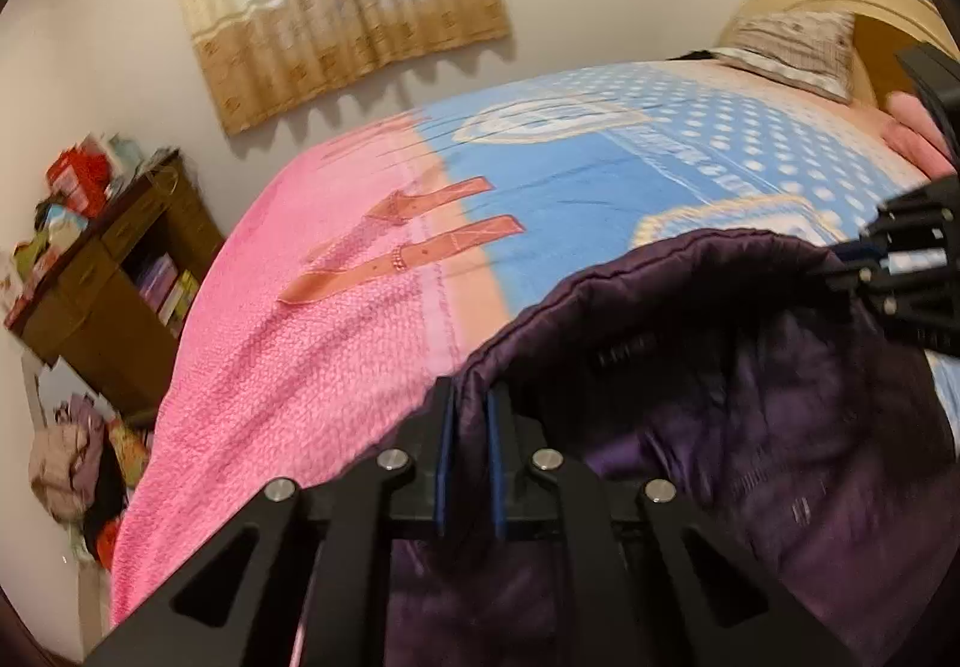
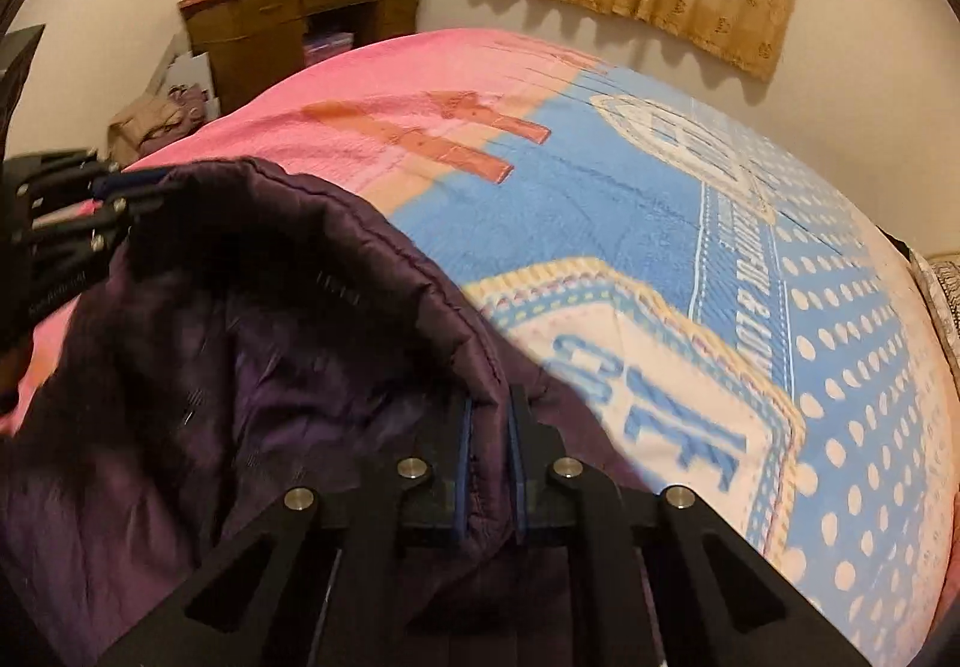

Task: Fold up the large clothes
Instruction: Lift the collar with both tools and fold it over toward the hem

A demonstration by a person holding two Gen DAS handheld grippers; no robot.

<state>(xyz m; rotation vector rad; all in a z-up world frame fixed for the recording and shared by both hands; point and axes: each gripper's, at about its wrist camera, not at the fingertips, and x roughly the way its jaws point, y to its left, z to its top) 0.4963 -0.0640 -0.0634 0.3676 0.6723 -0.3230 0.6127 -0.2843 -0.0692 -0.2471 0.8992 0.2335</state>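
Note:
A dark purple padded jacket (image 1: 750, 397) lies bunched on the near part of a bed with a pink and blue blanket (image 1: 300, 307). My left gripper (image 1: 471, 397) is shut on the jacket's stitched hem, with fabric pinched between the blue pads. In the same view, my right gripper (image 1: 840, 253) bites the same hem further right. The right wrist view shows my right gripper (image 2: 491, 403) shut on the jacket (image 2: 240, 337) at its edge. There my left gripper (image 2: 129, 199) holds the hem at the far left. The hem arches up between the two grips above the blanket (image 2: 660, 187).
A wooden desk (image 1: 108, 271) piled with clutter stands against the wall beyond the bed's foot; it is also in the right wrist view (image 2: 270, 24). Clothes (image 1: 78, 463) are heaped on the floor beside it. A curtain (image 1: 336, 6) hangs behind. A pillow (image 1: 792, 48) rests by the headboard.

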